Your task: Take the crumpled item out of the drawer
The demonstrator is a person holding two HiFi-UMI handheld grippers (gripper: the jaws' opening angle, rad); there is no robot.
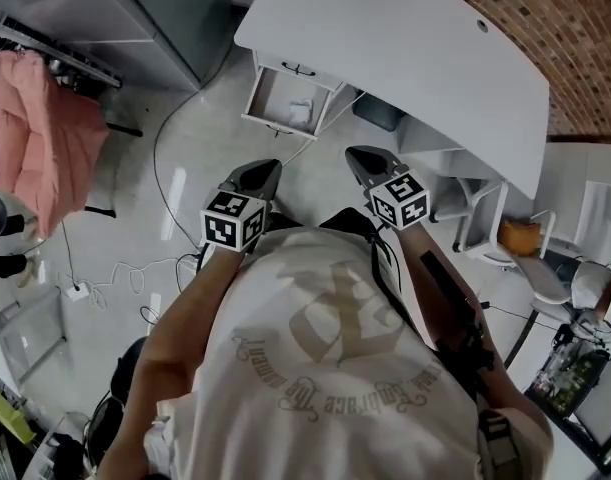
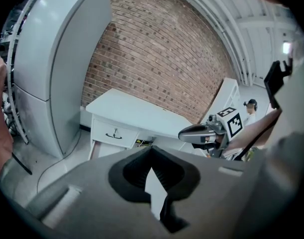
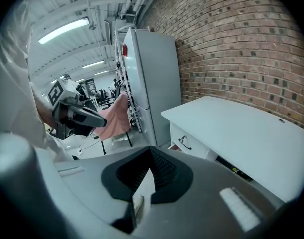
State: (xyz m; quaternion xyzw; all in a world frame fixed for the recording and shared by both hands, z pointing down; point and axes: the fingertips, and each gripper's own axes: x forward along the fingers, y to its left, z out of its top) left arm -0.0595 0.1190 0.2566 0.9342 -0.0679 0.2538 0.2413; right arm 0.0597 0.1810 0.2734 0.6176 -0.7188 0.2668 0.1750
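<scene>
The white desk stands ahead of me, and its lower drawer is pulled out over the floor. A small white crumpled item lies in the drawer's far right corner. My left gripper and right gripper hover side by side at chest height, short of the drawer and pointing toward it. Both are shut with nothing between the jaws. The left gripper view shows its jaws met, with the desk's upper drawer front beyond. The right gripper view shows its own jaws met as well.
A tall grey cabinet stands left of the desk, with a pink garment hanging on a rack beside it. Cables trail over the floor at left. A chair and clutter sit at right. A brick wall backs the desk.
</scene>
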